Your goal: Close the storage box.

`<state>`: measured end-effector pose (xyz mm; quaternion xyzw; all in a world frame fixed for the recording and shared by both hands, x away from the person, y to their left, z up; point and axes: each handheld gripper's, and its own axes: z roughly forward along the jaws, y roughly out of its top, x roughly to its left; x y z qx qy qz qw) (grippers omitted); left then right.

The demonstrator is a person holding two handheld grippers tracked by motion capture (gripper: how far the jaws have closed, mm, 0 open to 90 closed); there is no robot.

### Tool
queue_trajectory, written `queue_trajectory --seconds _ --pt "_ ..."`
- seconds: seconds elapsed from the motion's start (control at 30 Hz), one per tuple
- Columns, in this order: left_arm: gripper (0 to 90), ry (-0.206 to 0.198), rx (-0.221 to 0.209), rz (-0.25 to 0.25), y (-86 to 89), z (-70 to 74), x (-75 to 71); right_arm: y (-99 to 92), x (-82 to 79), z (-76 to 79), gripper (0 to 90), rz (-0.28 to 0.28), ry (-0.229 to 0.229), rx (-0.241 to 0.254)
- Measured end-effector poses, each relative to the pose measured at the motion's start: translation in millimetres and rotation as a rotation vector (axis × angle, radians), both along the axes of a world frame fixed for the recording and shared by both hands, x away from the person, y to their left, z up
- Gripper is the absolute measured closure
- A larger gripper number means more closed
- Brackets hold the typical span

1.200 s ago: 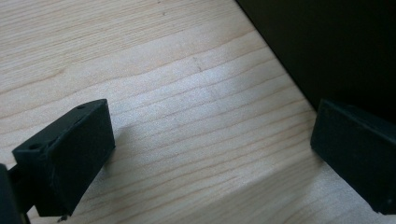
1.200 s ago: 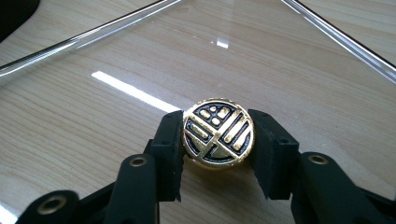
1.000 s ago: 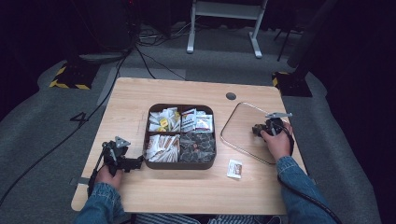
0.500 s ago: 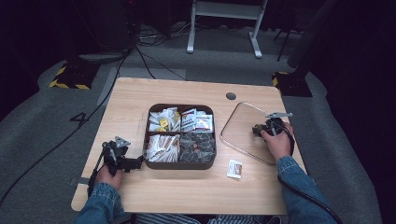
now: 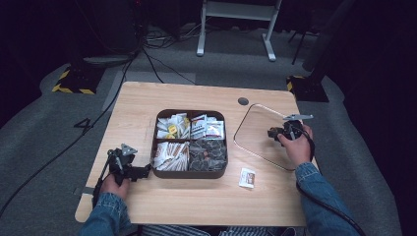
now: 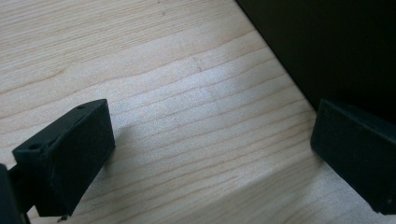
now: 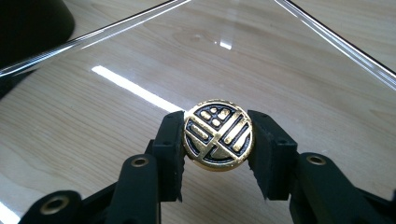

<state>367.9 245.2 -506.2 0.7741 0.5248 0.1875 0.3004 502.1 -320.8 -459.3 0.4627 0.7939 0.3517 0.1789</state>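
Note:
A clear glass lid [image 5: 255,132] with rounded corners lies over the wood to the right of a dark four-part box [image 5: 191,173]. In the right gripper view the lid [image 7: 140,70] carries a round gold-and-black knob [image 7: 218,134], and my right gripper [image 7: 217,140] is shut on it, one pad on each side. From above, that gripper [image 5: 275,133] sits at the lid's right part. My left gripper [image 5: 142,170] rests low on the table by the box's front left corner. It [image 6: 210,154] stands open over bare wood, with the box's dark wall [image 6: 336,51] beside one jaw.
The box holds several white and yellow sachets in three compartments and dark packets in the front right one. A single small packet [image 5: 247,178] lies on the table in front of the lid. A round cable hole [image 5: 243,101] sits near the far edge.

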Motion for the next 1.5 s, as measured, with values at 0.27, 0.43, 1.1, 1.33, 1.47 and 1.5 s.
queue_trajectory --seconds 0.27,0.43,1.1,1.33,1.47,1.5 --pt "0.0 0.000 0.000 0.001 0.0 -0.1 -0.4 5.9 -2.9 29.2 58.9 0.035 -0.026 0.019" --pt "0.0 0.002 -0.001 0.001 0.0 0.0 -0.6 14.1 -7.2 45.5 58.9 0.069 -0.020 0.041" --pt "0.0 0.004 0.002 0.003 0.5 0.2 -1.6 78.1 -29.5 94.0 58.9 0.230 -0.079 0.062" --pt "0.0 0.000 -0.001 0.000 0.4 0.0 0.0 100.1 -32.4 109.3 58.9 0.270 -0.094 0.033" --pt "0.0 0.001 0.000 -0.004 0.5 0.0 0.6 113.9 -34.8 113.9 58.9 0.299 -0.094 0.036" --pt "0.0 0.001 0.000 -0.004 0.5 0.0 0.7 116.9 -35.5 114.4 58.9 0.302 -0.094 0.036"
